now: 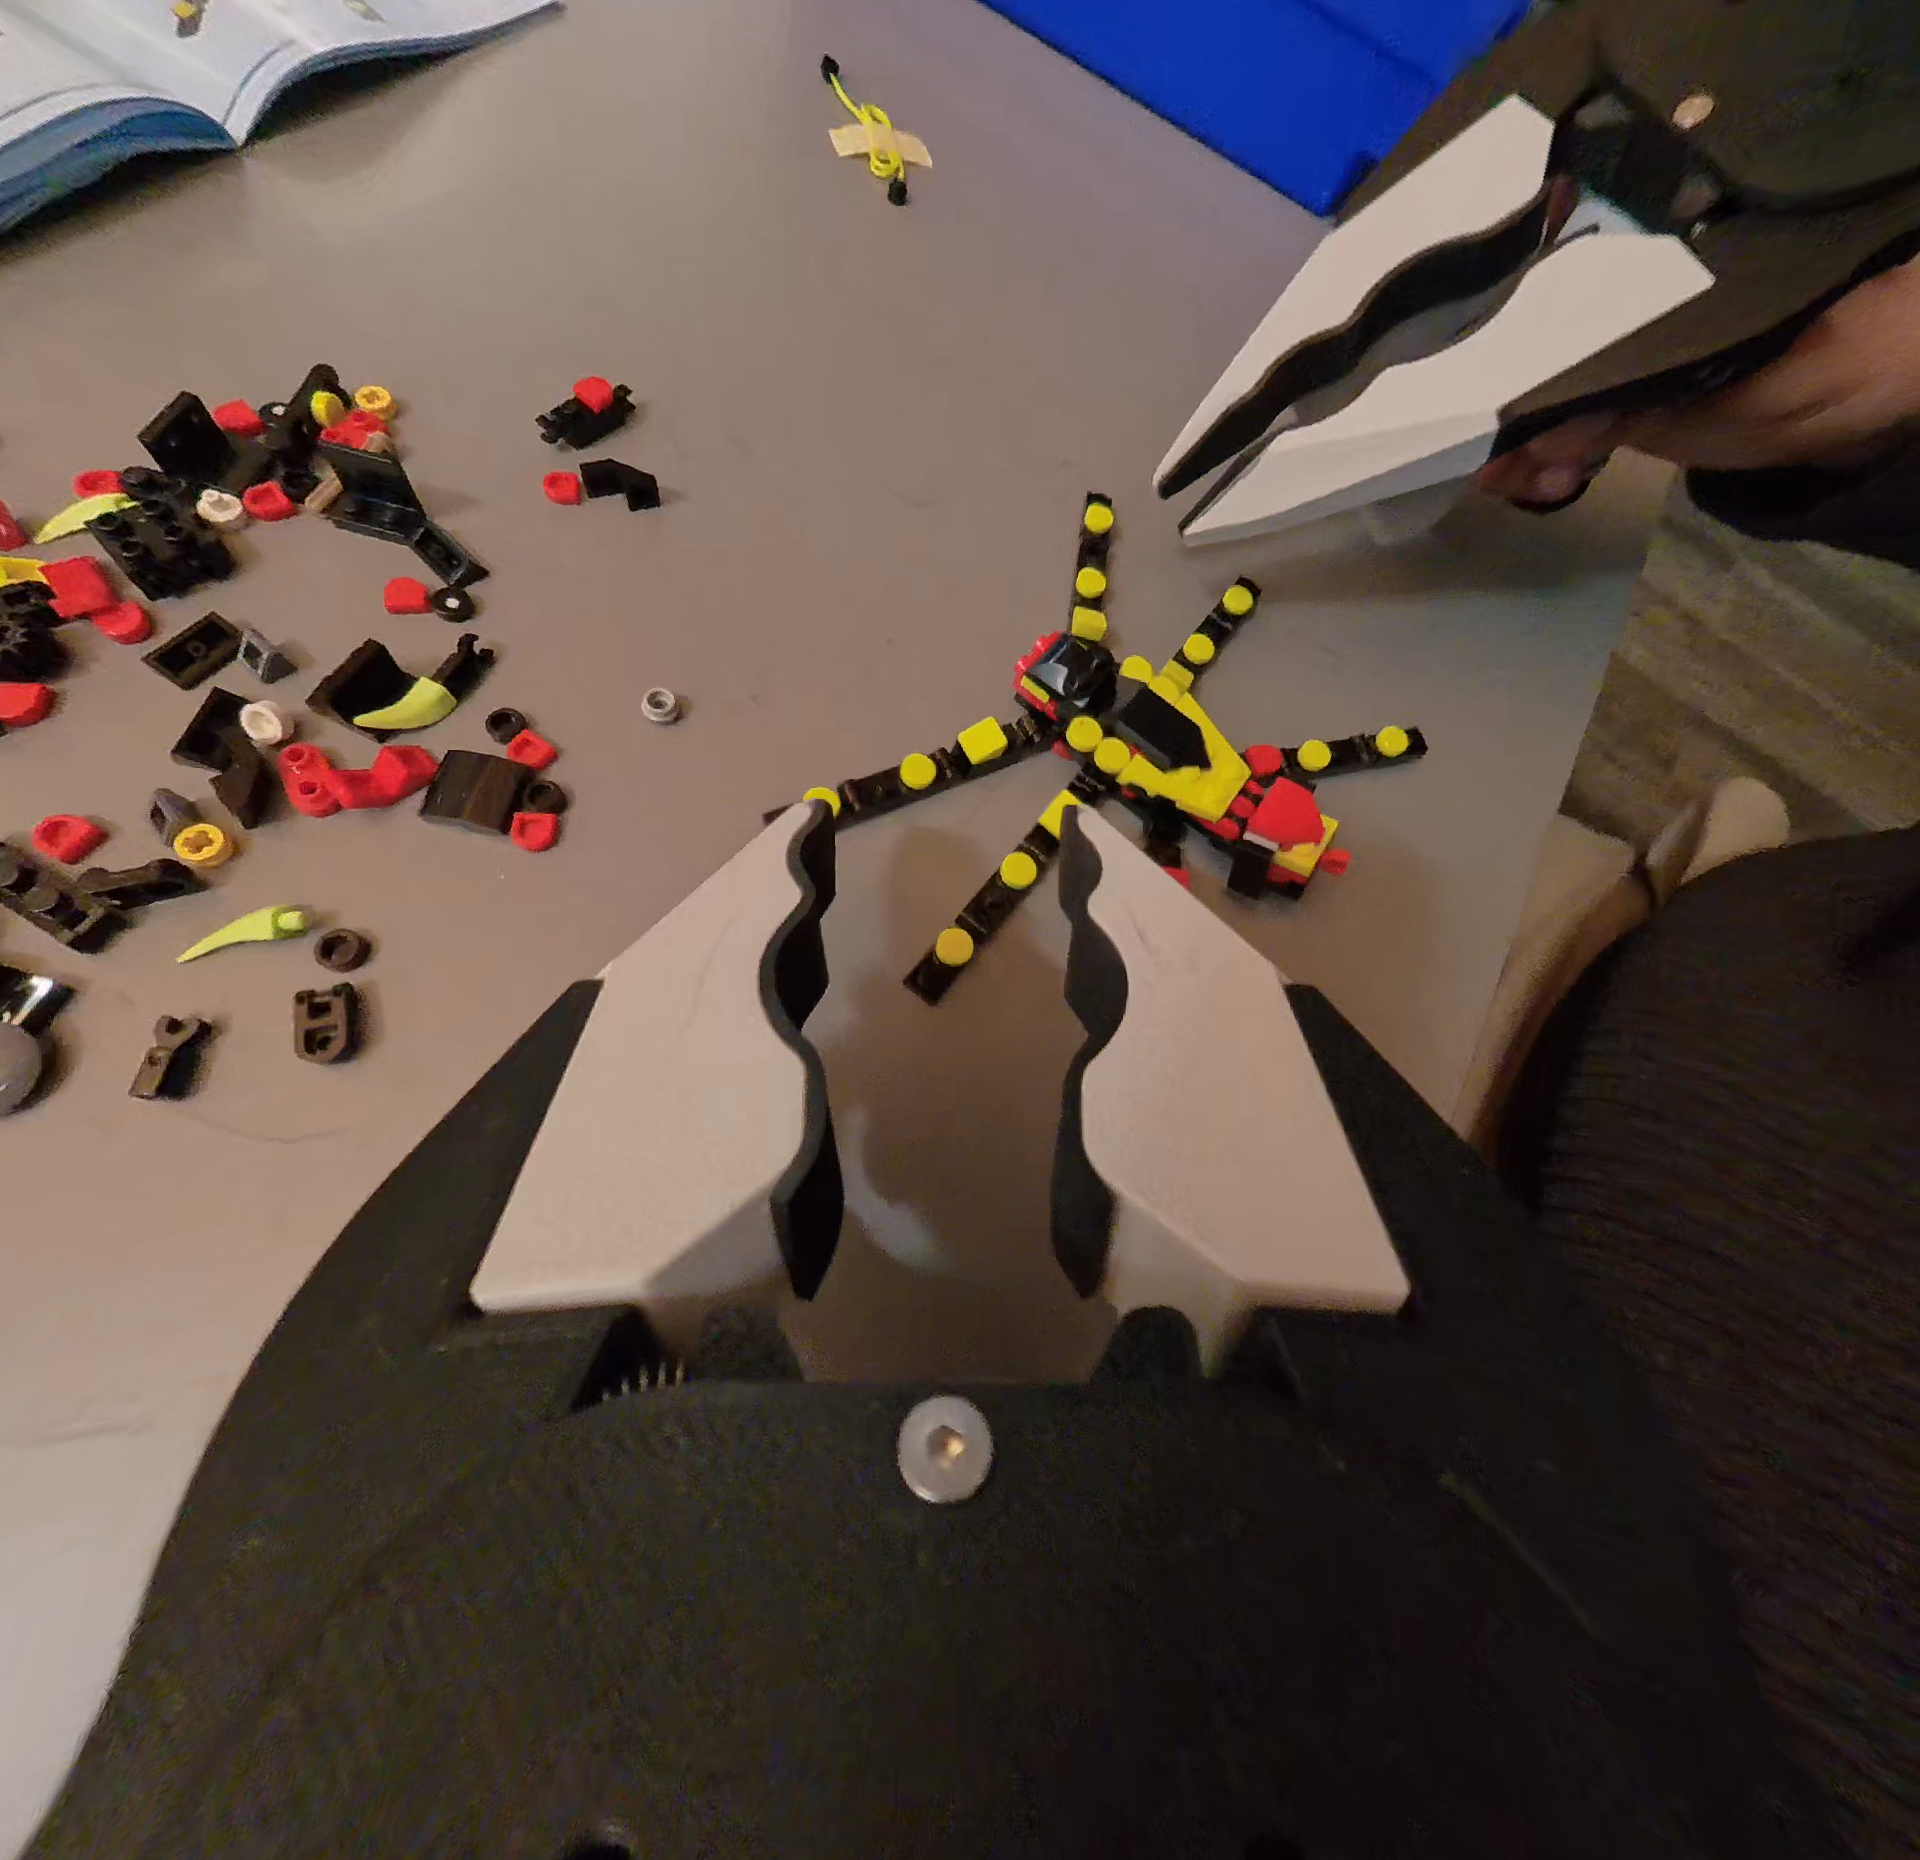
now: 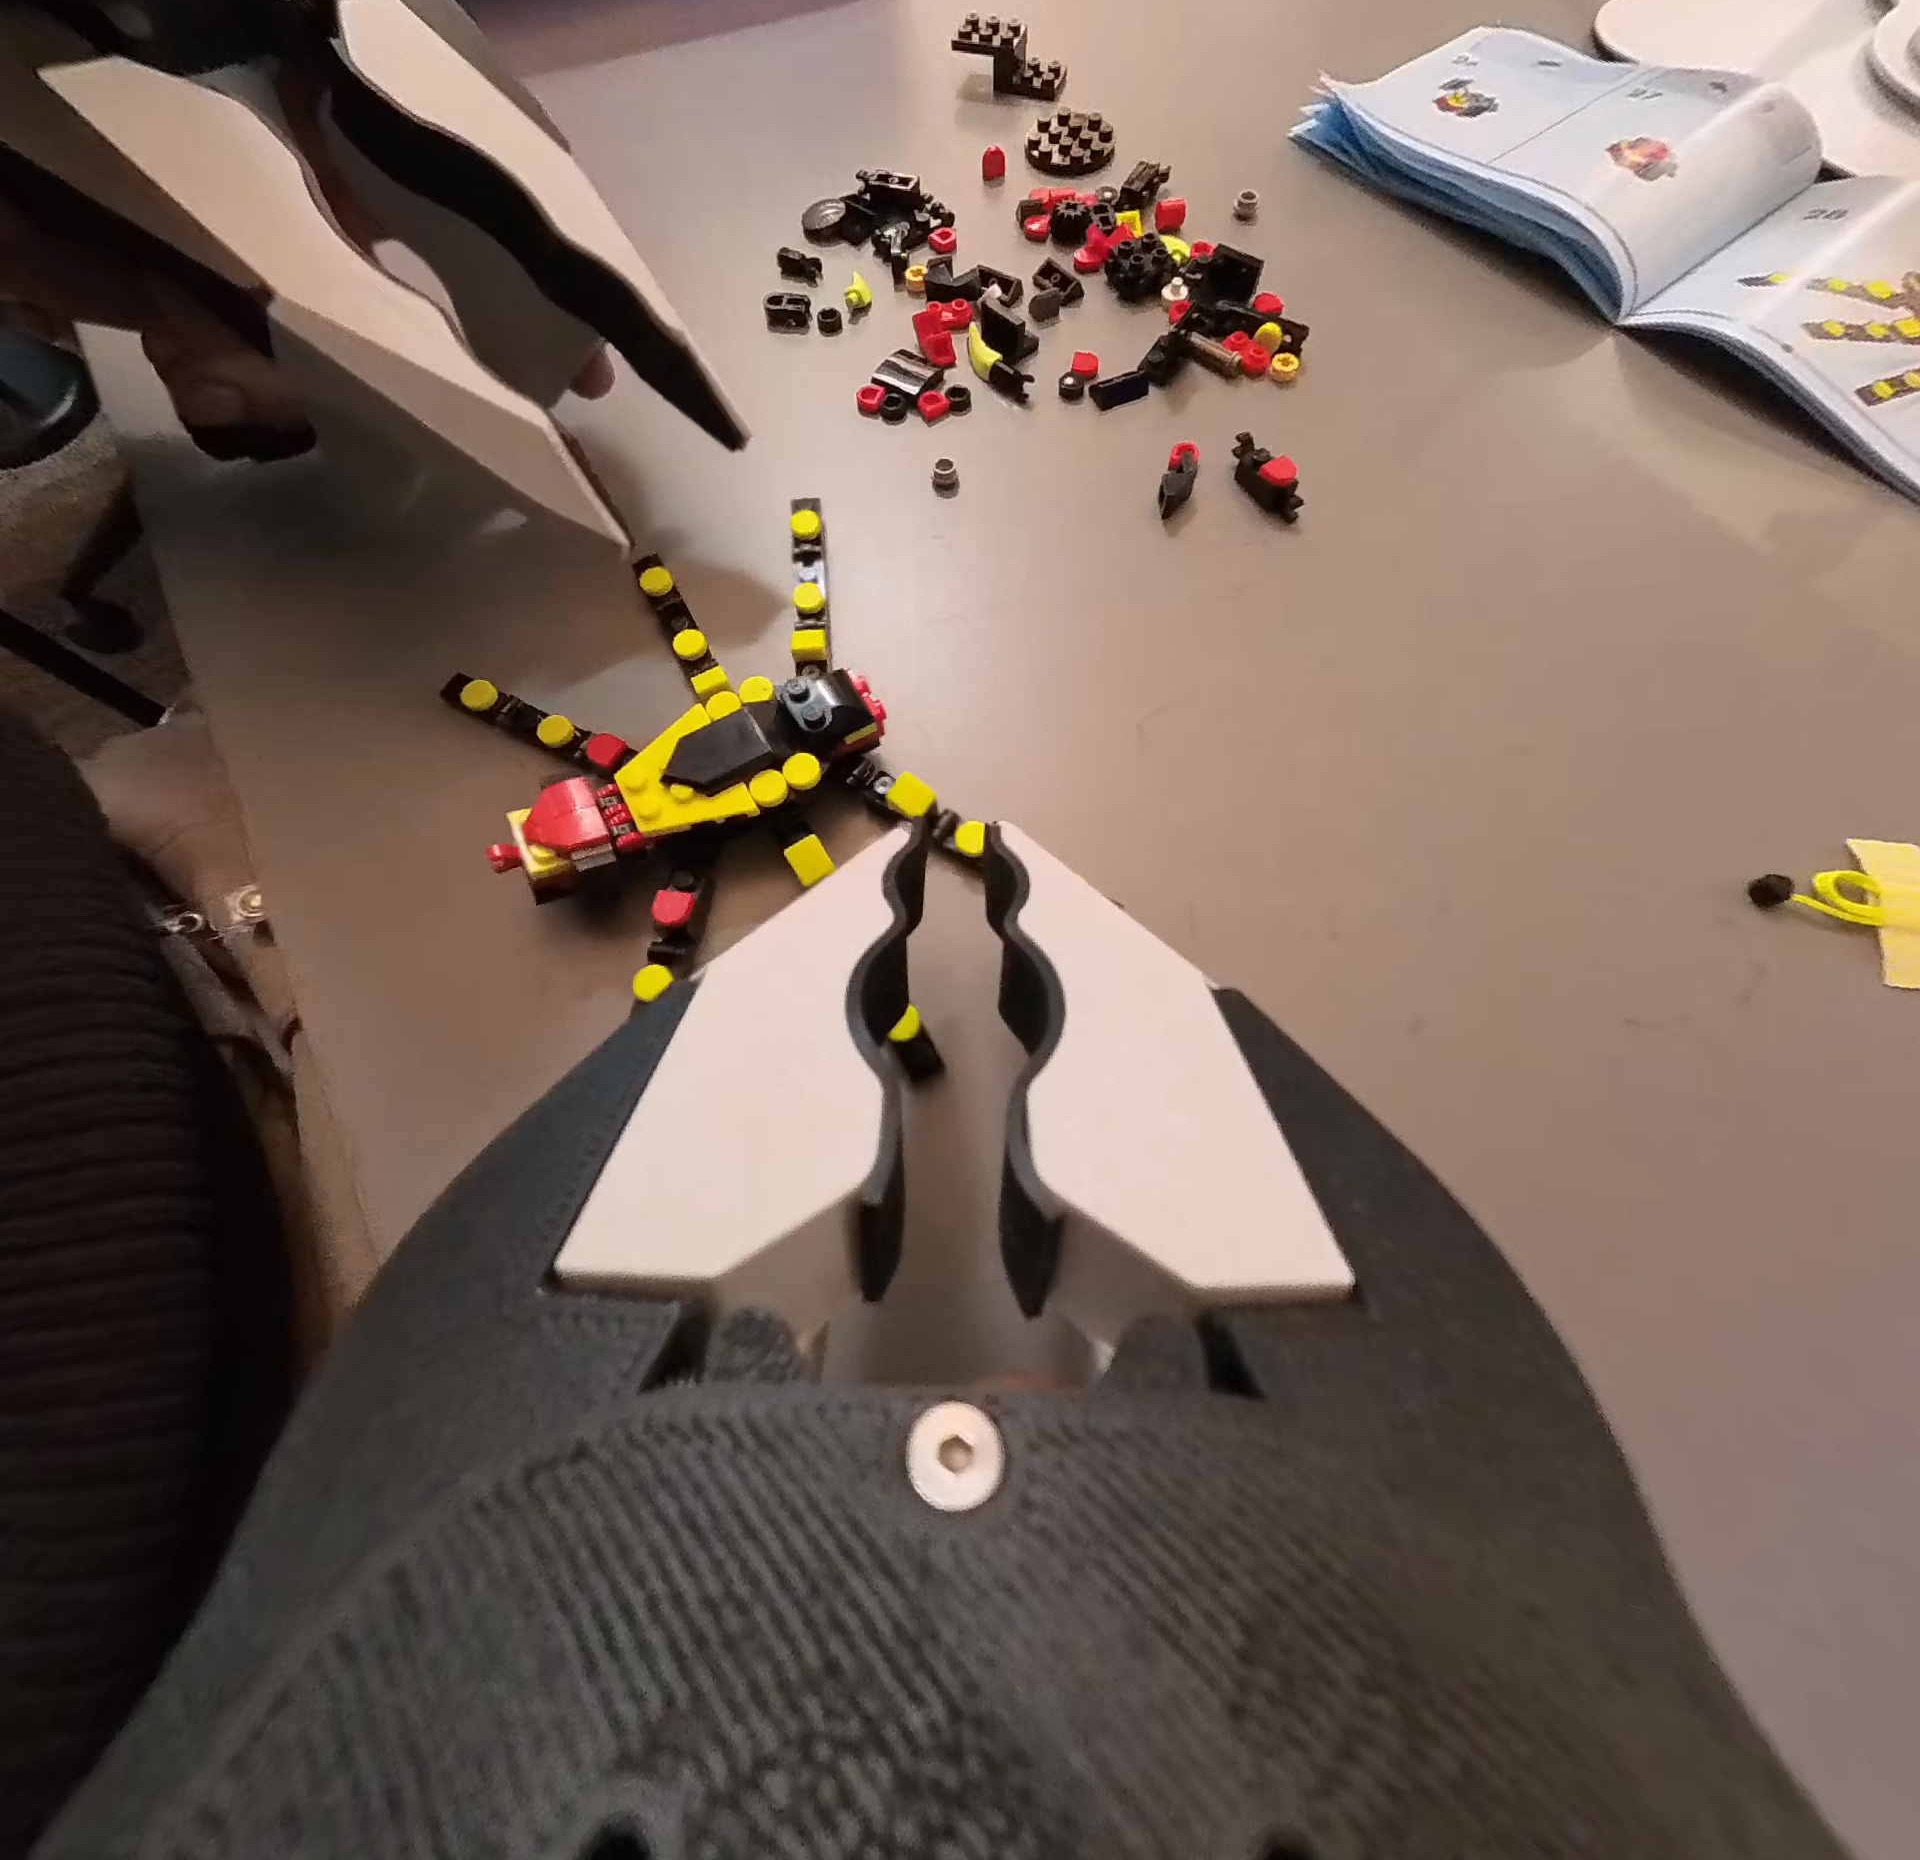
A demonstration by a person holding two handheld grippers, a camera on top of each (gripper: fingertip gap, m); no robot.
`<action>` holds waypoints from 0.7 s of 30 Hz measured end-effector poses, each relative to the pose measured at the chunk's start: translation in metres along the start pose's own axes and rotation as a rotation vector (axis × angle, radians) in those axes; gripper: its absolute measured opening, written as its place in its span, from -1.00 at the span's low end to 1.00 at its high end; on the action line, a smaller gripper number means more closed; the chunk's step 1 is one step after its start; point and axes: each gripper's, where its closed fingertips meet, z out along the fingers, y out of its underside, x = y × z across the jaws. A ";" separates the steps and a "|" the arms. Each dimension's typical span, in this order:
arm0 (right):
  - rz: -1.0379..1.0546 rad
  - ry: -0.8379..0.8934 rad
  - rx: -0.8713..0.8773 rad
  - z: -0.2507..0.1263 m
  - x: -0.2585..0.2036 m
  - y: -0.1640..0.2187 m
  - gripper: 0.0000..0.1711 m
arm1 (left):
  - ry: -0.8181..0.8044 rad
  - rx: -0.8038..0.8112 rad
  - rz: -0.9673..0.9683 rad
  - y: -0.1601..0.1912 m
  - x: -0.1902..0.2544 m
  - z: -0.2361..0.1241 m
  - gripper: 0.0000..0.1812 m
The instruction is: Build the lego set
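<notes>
Left gripper (image 1: 940, 834) hangs over the near side of the lego model (image 1: 1143, 740), jaws apart w/ nothing between them; tips sit above two of the model's black legs, prob. lining up to steady or lift it. Right gripper (image 2: 951, 839) comes in from the opp. side, fingers w/ a narrow gap, not clamped on anything I can confirm. One leg runs under and between its fingers, but contact can't be told.

Model lies flat on the grey table (image 1: 727, 356), just ahead of both grippers, so both can reach it w/o crossing.

Counts:
- 1 model w/ yellow/black body, red tail, and 6 studded legs visible.
- 1 loose-parts pile (image 1: 260, 615), well to the left gripper's left, too many and too tangled to count exactly. Several lime claws, approx. 3, in left wrist view.
- 1 lone grey round stud (image 1: 660, 706) between pile and model.
- 1 open instruction booklet (image 1: 208, 34), far ahead-left.
- 1 yellow cord piece on tape (image 1: 881, 143), far ahead.
- 1 blue bin (image 1: 1247, 44) beyond.

Judgement: build is partway done w/ plenty of parts left.
</notes>
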 end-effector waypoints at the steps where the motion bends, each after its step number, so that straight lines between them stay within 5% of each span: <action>1: 0.000 -0.001 -0.003 0.001 0.002 0.001 -0.90 | 0.007 0.008 -0.011 -0.002 -0.001 0.001 -0.53; 10: 0.162 -0.131 0.187 0.005 0.010 -0.035 -0.87 | -0.004 0.108 -0.146 -0.029 -0.028 0.005 -0.54; 15: 0.096 -0.099 0.241 -0.005 0.019 -0.059 -0.84 | -0.045 0.159 -0.012 -0.055 -0.035 0.006 -0.55; 21: 0.052 -0.047 0.246 -0.017 0.011 -0.057 -0.84 | -0.052 0.140 0.054 -0.047 -0.022 0.005 -0.57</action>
